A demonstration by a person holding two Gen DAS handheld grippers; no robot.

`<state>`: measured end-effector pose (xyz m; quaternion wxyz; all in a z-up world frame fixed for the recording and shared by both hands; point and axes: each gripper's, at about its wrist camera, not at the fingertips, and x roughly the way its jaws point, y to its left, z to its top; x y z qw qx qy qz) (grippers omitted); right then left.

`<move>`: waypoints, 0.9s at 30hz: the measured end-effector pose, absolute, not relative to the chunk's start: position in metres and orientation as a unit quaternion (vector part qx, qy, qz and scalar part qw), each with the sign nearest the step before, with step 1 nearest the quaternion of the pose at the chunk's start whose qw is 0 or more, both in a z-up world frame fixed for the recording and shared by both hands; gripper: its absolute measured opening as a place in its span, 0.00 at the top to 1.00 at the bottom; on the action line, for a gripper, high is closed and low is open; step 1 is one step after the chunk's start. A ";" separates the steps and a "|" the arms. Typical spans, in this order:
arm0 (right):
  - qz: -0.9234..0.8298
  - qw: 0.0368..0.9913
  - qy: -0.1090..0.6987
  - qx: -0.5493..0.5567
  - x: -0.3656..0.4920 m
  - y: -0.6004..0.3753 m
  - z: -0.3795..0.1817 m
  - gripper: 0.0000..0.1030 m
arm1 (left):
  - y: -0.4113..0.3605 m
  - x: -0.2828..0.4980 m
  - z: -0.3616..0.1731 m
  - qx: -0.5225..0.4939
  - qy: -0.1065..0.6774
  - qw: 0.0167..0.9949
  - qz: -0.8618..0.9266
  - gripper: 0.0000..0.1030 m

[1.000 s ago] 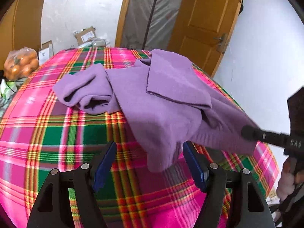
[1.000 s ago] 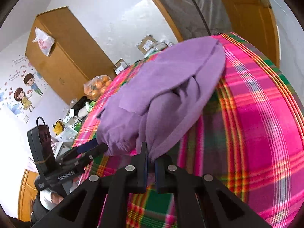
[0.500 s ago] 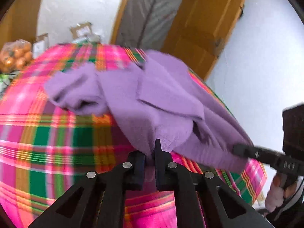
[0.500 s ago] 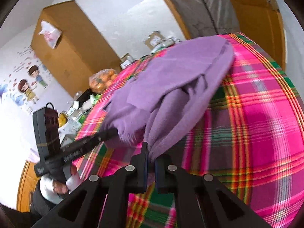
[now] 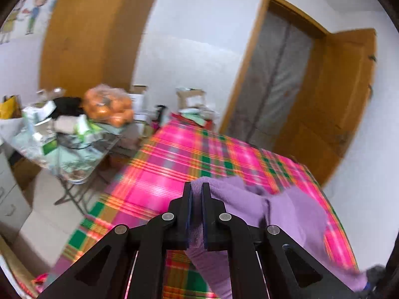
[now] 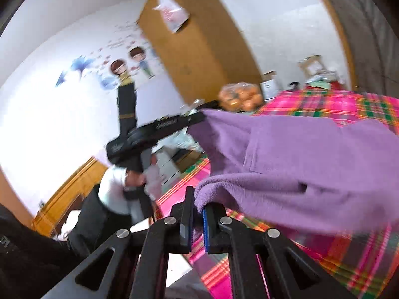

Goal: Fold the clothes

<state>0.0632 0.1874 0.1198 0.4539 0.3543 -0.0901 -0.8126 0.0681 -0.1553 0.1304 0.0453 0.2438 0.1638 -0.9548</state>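
Left gripper (image 5: pixel 196 214), jaws narrowed onto a fold of the purple garment (image 5: pixel 294 214), which trails off to the right over the plaid cloth (image 5: pixel 179 157). Right gripper (image 6: pixel 197 221), jaws likewise pinched on a rolled edge of the same garment, the fabric stretched taut and lifted above the cloth. From the right wrist view, the left gripper appears side-on, level, its tips buried in the far corner of the garment; lettering on its body is too blurred to read. A hand (image 6: pixel 139 179) grips its handle from below. Behind: bagged oranges (image 5: pixel 109 104), wooden wardrobe (image 6: pixel 197 42).
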 end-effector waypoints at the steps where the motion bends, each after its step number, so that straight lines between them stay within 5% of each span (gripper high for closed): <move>1: -0.813 0.451 -0.090 0.356 0.061 0.188 0.118 0.90 | -0.162 0.066 0.125 0.252 0.168 0.056 -0.951 0.94; 5: -0.816 0.441 -0.091 0.363 0.053 0.191 0.109 0.84 | -0.175 0.053 0.088 0.306 0.172 0.089 -0.932 0.94; 10: -0.819 0.427 -0.091 0.371 0.043 0.195 0.099 0.60 | -0.176 0.048 0.060 0.331 0.170 0.109 -0.922 0.91; 20: -0.851 0.379 0.015 0.364 0.002 0.160 0.089 0.55 | -0.187 0.082 0.068 0.291 0.178 0.165 -0.925 0.82; 27: -0.829 0.401 0.139 0.364 0.013 0.100 0.058 0.54 | -0.156 0.089 0.056 0.313 0.166 0.091 -0.931 0.81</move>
